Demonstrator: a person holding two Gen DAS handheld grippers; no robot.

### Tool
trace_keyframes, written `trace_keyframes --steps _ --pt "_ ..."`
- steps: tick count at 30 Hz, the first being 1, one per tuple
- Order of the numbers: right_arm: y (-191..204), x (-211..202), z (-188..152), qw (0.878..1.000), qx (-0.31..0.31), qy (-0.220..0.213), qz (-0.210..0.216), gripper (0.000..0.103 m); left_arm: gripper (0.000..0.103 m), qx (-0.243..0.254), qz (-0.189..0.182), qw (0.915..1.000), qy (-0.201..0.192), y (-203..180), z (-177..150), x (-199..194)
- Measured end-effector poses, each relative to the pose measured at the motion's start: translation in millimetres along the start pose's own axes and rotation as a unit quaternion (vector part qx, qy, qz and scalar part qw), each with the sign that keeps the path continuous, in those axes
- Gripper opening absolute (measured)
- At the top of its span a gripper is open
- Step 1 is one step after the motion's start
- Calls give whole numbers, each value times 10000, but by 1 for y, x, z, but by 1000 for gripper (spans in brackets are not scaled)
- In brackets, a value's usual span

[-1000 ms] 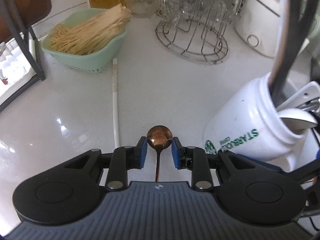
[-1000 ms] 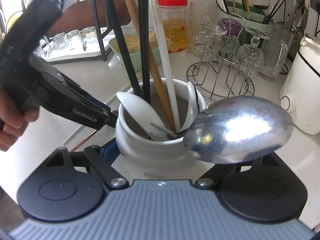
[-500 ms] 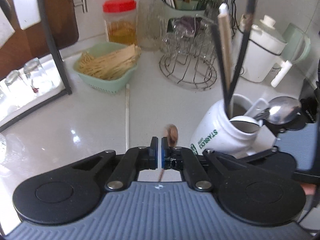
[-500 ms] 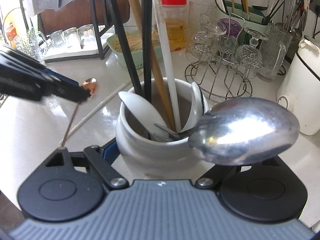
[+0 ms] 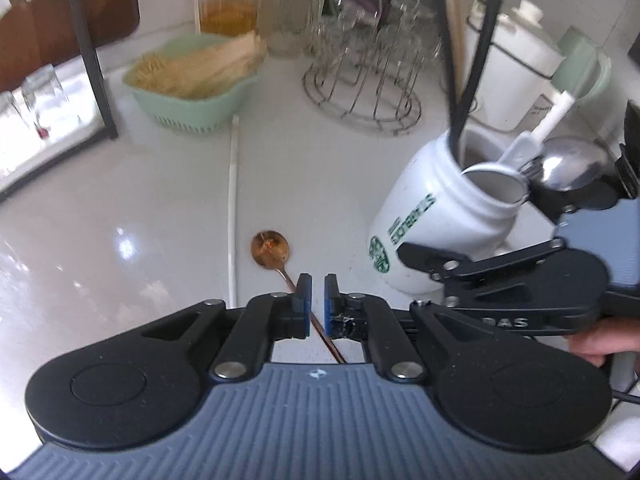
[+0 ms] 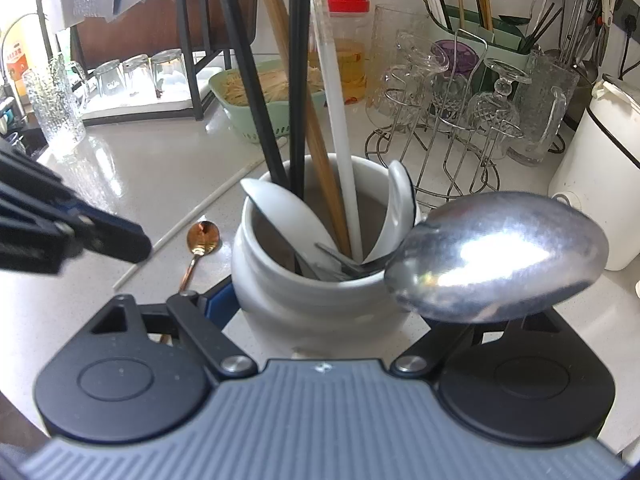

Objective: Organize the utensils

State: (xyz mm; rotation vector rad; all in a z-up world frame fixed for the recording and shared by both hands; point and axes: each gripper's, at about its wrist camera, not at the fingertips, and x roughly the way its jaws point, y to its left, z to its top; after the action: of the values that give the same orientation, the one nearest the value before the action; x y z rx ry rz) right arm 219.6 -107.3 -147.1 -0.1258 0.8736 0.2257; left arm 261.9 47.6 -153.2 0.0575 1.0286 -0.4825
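A small copper spoon lies flat on the white counter; it also shows in the right wrist view. My left gripper hovers above its handle, jaws nearly shut and holding nothing. My right gripper is shut on the white Starbucks jar, which also shows in the left wrist view. The jar holds black, wooden and white chopsticks, white ceramic spoons and a large steel spoon. A white chopstick lies on the counter left of the copper spoon.
A green basket of wooden sticks and a wire glass rack stand at the back. A white kettle is at back right. A black rack with upturned glasses stands at left.
The copper spoon, held up in my left gripper half a second ago, now lies on the counter. My left gripper has come away from it. The right gripper still holds the jar.
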Motion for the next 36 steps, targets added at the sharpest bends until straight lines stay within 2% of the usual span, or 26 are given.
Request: trace_keyframes --steps 1,2,3,13,22,25,27,31,36 --pt "0 0 0 10000 3 -5 1 91 22 -24 34 10000 29 1 1 6" --pt "0 0 -1 10000 4 -12 3 91 43 -72 97 9999 40 3 1 11" --pt "-1 -1 -1 10000 3 -20 4 91 52 -125 148 9998 17 4 2 16" --pt "-9 0 -1 9997 132 18 201 91 52 -433 596 9973 71 13 11 57" --pt "-9 2 0 9997 67 38 235 91 51 -462 883 9950 -50 9 22 69" --pt "-9 2 0 9997 64 31 235 91 44 -415 1076 9933 -49 6 25 71" --pt "-9 1 0 9997 71 15 229 91 34 -393 1183 9922 -35 4 26 72" --pt "-9 1 -1 9997 90 0 214 91 33 -304 1206 9922 -10 3 28 73" --pt "-8 1 -1 9998 85 17 182 91 33 -414 1060 9935 24 6 26 68"
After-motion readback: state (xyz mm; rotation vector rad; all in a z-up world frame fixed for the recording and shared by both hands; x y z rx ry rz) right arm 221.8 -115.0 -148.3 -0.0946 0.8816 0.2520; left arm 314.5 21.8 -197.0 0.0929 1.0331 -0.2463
